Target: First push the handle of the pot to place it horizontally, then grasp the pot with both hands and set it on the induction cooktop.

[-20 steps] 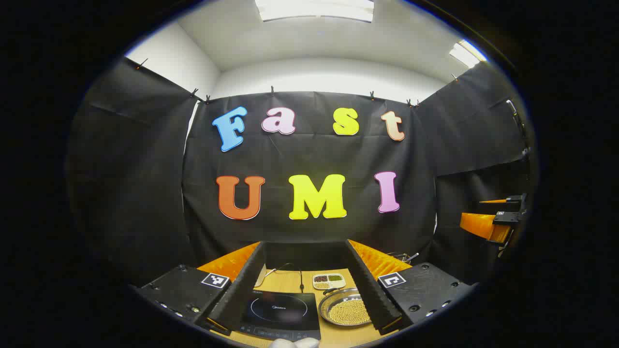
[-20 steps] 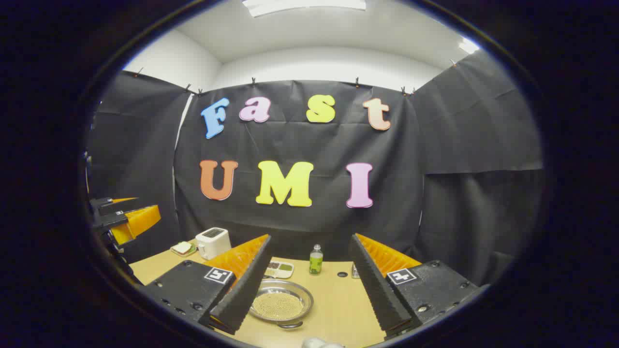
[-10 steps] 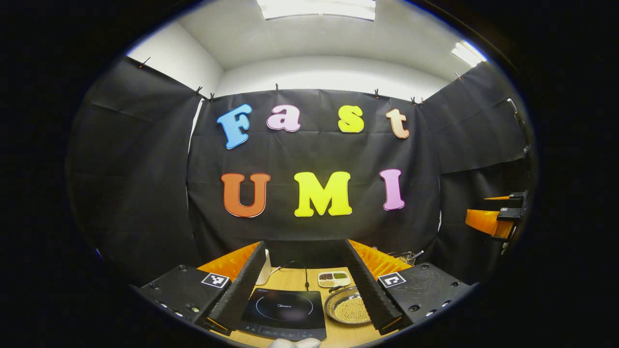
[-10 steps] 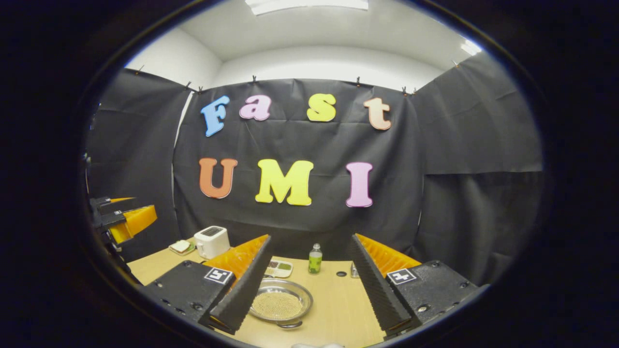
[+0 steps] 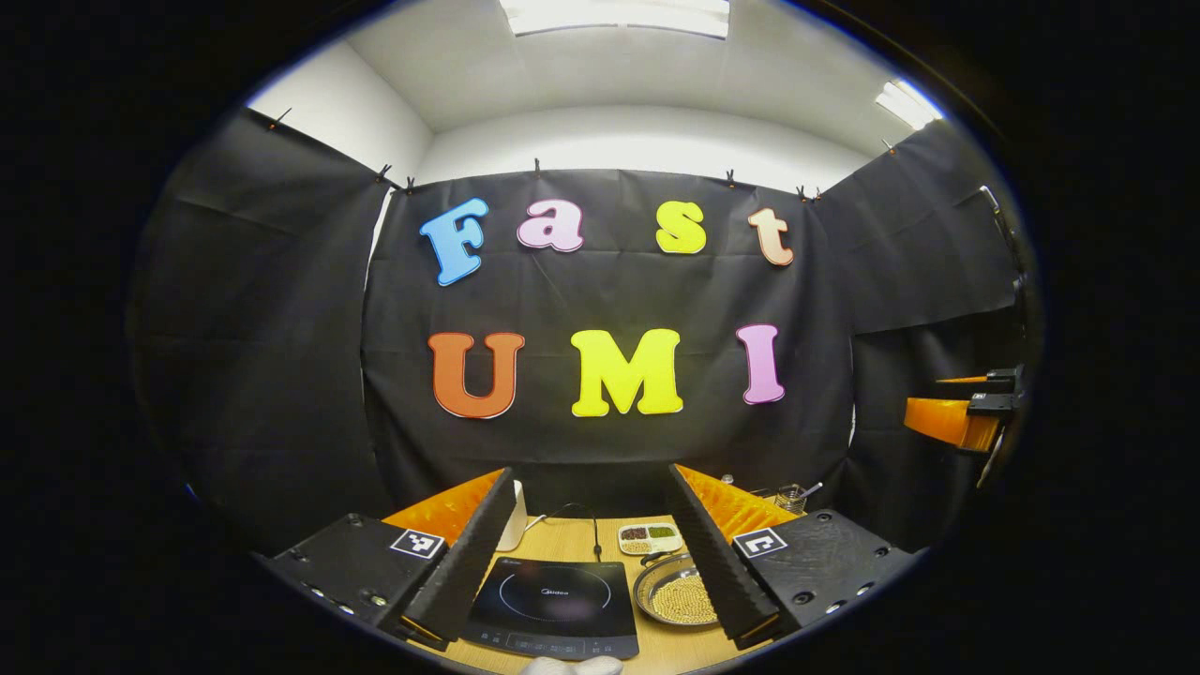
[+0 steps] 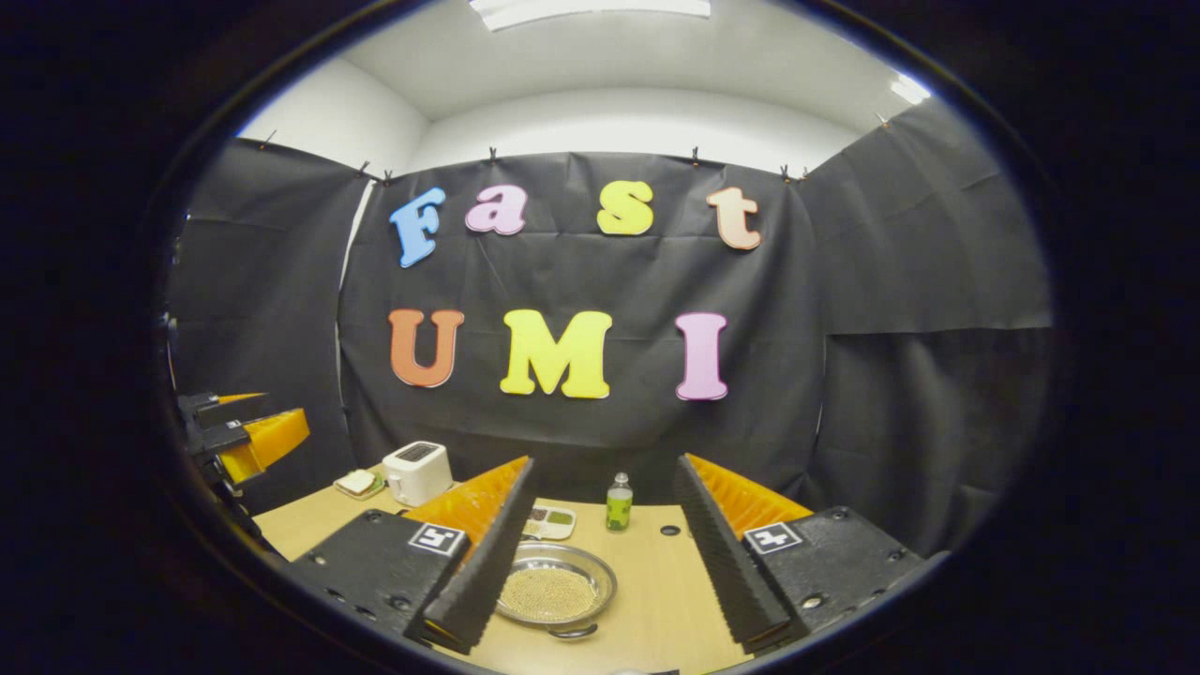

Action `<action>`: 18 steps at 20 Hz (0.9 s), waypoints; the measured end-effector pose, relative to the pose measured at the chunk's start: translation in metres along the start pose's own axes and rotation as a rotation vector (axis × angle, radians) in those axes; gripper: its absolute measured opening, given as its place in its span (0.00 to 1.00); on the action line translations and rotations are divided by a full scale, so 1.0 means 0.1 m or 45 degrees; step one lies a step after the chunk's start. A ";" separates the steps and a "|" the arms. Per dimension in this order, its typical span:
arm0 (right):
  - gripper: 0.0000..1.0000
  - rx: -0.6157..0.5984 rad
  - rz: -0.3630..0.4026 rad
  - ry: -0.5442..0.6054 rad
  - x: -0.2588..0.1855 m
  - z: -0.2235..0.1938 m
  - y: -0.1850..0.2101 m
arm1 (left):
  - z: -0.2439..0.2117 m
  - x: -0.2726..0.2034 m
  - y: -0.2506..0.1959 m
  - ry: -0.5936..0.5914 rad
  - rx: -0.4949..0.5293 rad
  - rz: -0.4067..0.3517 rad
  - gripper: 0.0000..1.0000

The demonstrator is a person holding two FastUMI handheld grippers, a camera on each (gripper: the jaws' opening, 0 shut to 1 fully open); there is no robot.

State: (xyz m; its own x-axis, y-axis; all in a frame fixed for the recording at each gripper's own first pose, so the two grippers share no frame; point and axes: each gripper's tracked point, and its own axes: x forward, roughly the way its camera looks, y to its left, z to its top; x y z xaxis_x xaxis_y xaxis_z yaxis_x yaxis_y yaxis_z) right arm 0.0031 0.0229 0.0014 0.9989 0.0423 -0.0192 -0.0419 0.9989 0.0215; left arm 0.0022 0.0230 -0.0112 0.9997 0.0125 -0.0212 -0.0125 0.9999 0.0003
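The pot (image 6: 555,593), a shallow metal pan filled with small pale beads, sits on the worktop (image 6: 647,581) to the right of the cooktop (image 5: 553,607), not on it. In the right gripper view it lies between the right tool's fingers, nearer the left one, and its dark handle (image 6: 570,632) points toward the camera. In the left gripper view the pot (image 5: 677,598) is partly hidden behind that tool's right finger.

The worktop is pale wood. The cooktop is a flat black slab with a ring marked on its glass and a cord running off its far edge; it lies between the left tool's fingers.

The left tool (image 5: 592,553) is held above the near edge of the worktop with its jaws spread wide and nothing between them. The right tool (image 6: 600,553) is likewise wide apart and holds nothing. Each tool also shows at the edge of the other's view, raised well clear of the worktop.

A white toaster (image 6: 418,472) stands at the far left, with a small plate (image 6: 357,483) just beside it. A divided tray (image 6: 549,521) of dark and green bits lies just behind the pot. A small green bottle (image 6: 618,503) stands upright to the right of the tray.
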 end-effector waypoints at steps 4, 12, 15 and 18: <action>0.16 -0.014 -0.010 0.037 0.06 -0.05 -0.02 | -0.10 0.06 0.00 0.026 0.000 -0.003 0.96; 0.00 -0.038 0.131 0.228 0.20 -0.56 0.36 | -0.20 0.06 0.06 0.048 -0.019 0.006 0.96; 0.04 -0.006 0.169 0.347 0.27 -0.99 0.44 | -0.26 0.05 0.09 0.054 -0.028 0.021 0.96; 0.04 -0.008 0.197 0.486 0.33 -1.54 0.56 | -0.32 0.01 0.15 0.070 -0.029 0.031 0.96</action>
State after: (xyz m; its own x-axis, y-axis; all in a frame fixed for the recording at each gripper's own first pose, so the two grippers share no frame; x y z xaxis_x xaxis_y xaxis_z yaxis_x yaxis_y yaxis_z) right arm 0.0304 0.0830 -0.1524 0.9017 0.1957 -0.3856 -0.1926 0.9801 0.0471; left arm 0.0023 0.0379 -0.0433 0.9964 0.0360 -0.0763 -0.0377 0.9991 -0.0215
